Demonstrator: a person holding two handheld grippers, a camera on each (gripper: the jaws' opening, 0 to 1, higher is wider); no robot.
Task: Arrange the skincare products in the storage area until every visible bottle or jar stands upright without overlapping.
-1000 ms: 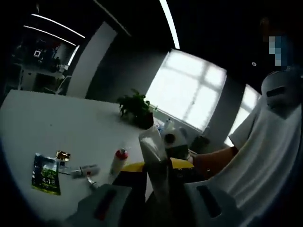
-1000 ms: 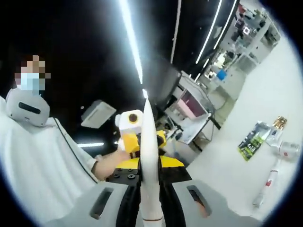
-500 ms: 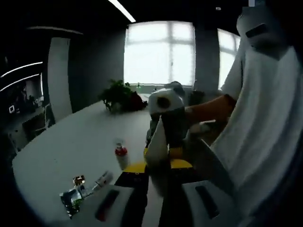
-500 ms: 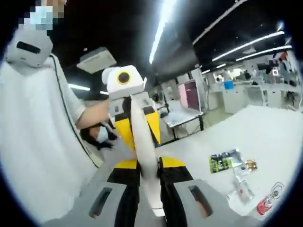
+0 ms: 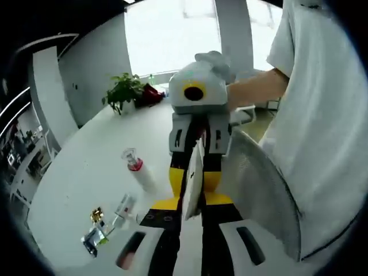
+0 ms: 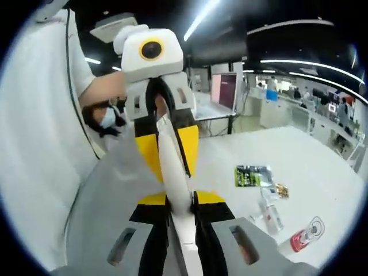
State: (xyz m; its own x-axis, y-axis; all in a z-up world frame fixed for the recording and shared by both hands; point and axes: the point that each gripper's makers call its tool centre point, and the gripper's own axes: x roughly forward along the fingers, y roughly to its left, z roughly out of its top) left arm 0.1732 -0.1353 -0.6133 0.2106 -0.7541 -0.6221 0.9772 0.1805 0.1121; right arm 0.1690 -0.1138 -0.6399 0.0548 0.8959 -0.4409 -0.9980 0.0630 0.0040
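Both grippers clamp 1 white tube [image 6: 172,178] between them, held in the air above the white table [image 5: 86,178]. In the right gripper view the right gripper [image 6: 183,227] pinches its capped end, and the left gripper [image 6: 158,109] grips the far, flat end (a hand behind it). On the table lie a red-capped bottle [image 5: 138,171], a small clear bottle [image 5: 123,206] and a green sachet [image 6: 253,175].
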